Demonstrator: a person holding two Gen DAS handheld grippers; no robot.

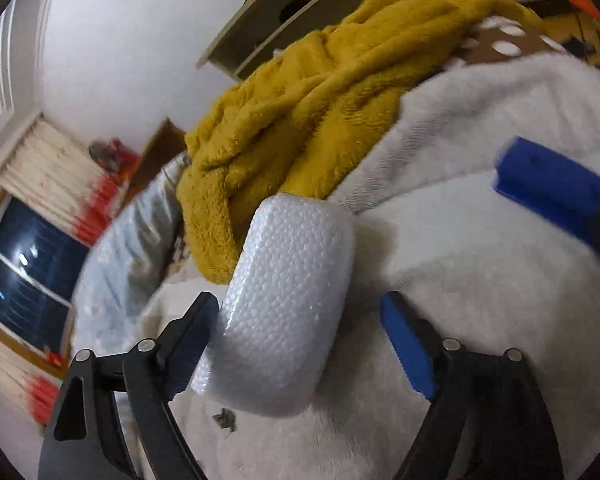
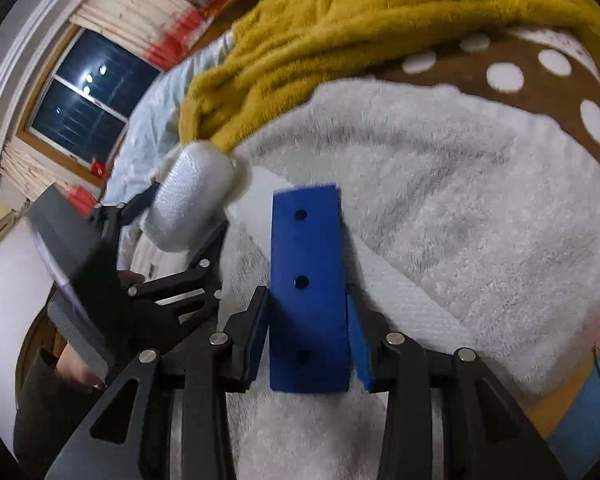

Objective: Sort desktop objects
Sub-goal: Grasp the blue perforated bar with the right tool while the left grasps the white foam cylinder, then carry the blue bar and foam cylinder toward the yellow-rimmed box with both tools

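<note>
A white bubble-wrapped bundle (image 1: 292, 264) lies on the white fluffy blanket (image 1: 480, 280), between the fingers of my left gripper (image 1: 298, 300). Its jaws stand wide; the left pad is against the bundle and the right blue pad (image 1: 408, 344) is clear of it, so this gripper is open. The right wrist view shows the same bundle (image 2: 192, 196) in the left gripper (image 2: 188, 210) at the left. My right gripper (image 2: 306, 296) is shut on a blue block (image 2: 306, 240) with three holes, both pads pressing on its sides. The block (image 1: 548, 184) also shows at the right of the left wrist view.
A mustard fleece blanket (image 1: 320, 92) is heaped behind the bundle. A brown cloth with white dots (image 2: 500, 68) lies beyond the white blanket (image 2: 460, 200). A white textured sheet (image 2: 404, 300) lies under the block. A pale blue sheet (image 1: 132, 248), a window (image 1: 24, 264) and a wooden shelf (image 1: 268, 12) stand to the left and behind.
</note>
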